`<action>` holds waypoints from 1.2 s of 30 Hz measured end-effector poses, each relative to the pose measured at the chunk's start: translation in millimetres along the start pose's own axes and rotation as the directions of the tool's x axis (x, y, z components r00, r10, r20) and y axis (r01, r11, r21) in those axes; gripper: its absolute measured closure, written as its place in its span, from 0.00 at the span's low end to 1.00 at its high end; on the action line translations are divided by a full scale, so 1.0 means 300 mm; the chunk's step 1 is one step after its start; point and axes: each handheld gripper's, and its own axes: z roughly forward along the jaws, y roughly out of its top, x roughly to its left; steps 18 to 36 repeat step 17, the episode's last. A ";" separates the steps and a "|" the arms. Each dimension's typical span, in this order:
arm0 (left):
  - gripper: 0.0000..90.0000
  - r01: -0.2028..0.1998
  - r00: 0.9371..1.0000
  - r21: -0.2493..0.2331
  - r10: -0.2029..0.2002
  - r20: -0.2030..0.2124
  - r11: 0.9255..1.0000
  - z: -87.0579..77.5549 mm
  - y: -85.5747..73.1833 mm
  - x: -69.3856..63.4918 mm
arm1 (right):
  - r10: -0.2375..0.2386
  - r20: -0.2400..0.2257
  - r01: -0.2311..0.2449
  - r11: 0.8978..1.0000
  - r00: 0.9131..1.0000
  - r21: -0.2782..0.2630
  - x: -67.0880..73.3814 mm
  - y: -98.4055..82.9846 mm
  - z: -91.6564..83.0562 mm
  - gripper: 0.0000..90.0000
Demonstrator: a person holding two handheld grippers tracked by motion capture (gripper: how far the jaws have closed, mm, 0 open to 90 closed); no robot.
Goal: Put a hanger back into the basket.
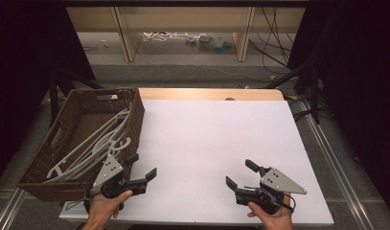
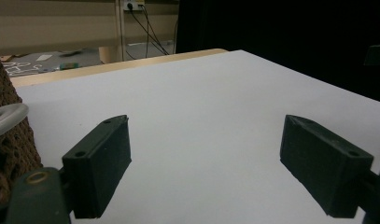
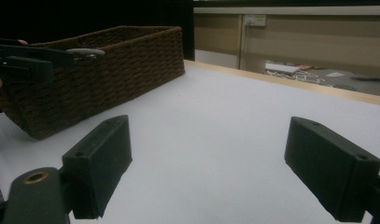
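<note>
A brown wicker basket (image 1: 135,112) stands at the table's left edge and holds several pale grey hangers (image 1: 94,143). My left gripper (image 1: 143,166) hovers low just right of the basket's near corner, open, nothing between its jaws. My right gripper (image 1: 239,173) is near the front edge right of centre, also open and empty. In the left gripper view the gripper (image 2: 206,158) has its jaws wide apart over bare white table, with the basket (image 2: 5,144) and a hanger's curve (image 2: 8,116) at the left. In the right gripper view the gripper (image 3: 208,163) faces the basket (image 3: 108,70).
The white table top (image 1: 212,139) has a wooden strip (image 1: 207,93) along its far edge. Beyond it are shelf legs and cables on the floor (image 1: 164,36). Metal rails (image 1: 331,158) run beside the table on the right. The left gripper's body (image 3: 24,63) appears before the basket.
</note>
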 end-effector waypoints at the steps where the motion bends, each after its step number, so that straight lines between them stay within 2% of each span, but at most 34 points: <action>1: 0.18 -0.001 1.000 -0.007 0.001 0.009 1.000 0.003 -0.001 0.001 | -0.001 0.000 0.001 1.000 1.000 -0.001 0.000 0.000 0.000 0.17; 3: 0.18 0.009 1.000 -0.008 -0.009 0.012 1.000 0.004 -0.001 0.000 | 0.015 0.004 -0.015 1.000 1.000 0.009 0.003 0.000 -0.002 0.17; 7: 0.18 0.003 1.000 0.000 -0.003 0.001 1.000 0.003 0.000 -0.002 | 0.015 0.007 -0.015 1.000 1.000 0.008 0.004 0.001 -0.002 0.17; 8: 0.18 -0.003 1.000 0.002 0.003 0.001 1.000 0.003 0.000 -0.002 | 0.001 0.004 -0.001 1.000 1.000 0.000 0.002 0.001 0.001 0.17; 15: 0.18 -0.009 1.000 0.009 0.009 0.010 1.000 0.005 -0.001 -0.004 | 0.015 0.007 -0.015 1.000 1.000 0.007 0.004 0.002 -0.001 0.17; 36: 0.18 -0.006 1.000 0.007 0.006 0.010 1.000 0.006 -0.001 -0.005 | 0.005 0.005 -0.005 1.000 1.000 0.001 0.002 0.001 0.001 0.17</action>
